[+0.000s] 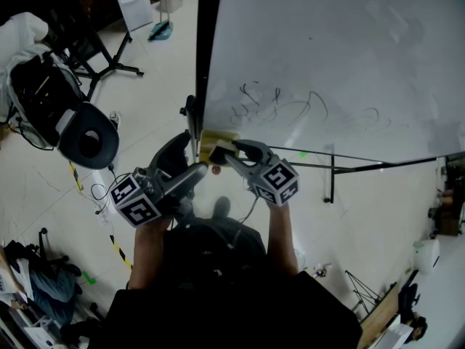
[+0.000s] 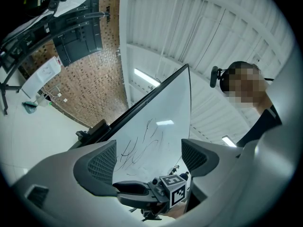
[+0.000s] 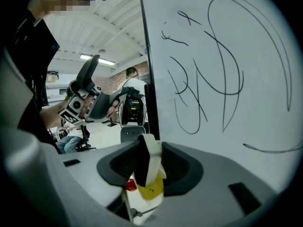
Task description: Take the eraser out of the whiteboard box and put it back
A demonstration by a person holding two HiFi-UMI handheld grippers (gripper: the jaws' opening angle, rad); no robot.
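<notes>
Down at the lower left of the head view, the left claw (image 1: 186, 166) is hovering released, its marker cube sitting nearest the camera. In its own view the two jaws are standing wide apart with nothing between them; through the gap the scribbled whiteboard (image 2: 156, 131) is showing, along with the other claw's cube low in the middle.

Moving right to the middle of the head view, a yellow box (image 1: 216, 142) is sitting at the lower left corner of the whiteboard, just beside its black frame edge (image 1: 207, 49). A small red thing (image 1: 216, 170) is showing just below the box.

Just right of that, the right claw (image 1: 231, 153) is reaching to the box from the lower right. In the right gripper view its jaws are clenching on the eraser (image 3: 144, 157), a thin slab with one dark face and one white face, standing on edge between the pads in the lower middle of the frame. The eraser's lower end is overlapping the top of the box; whether it is touching the box I cannot tell.

Farther right, the whiteboard is filling the upper right of the head view, with dark looping pen lines on it.
</notes>
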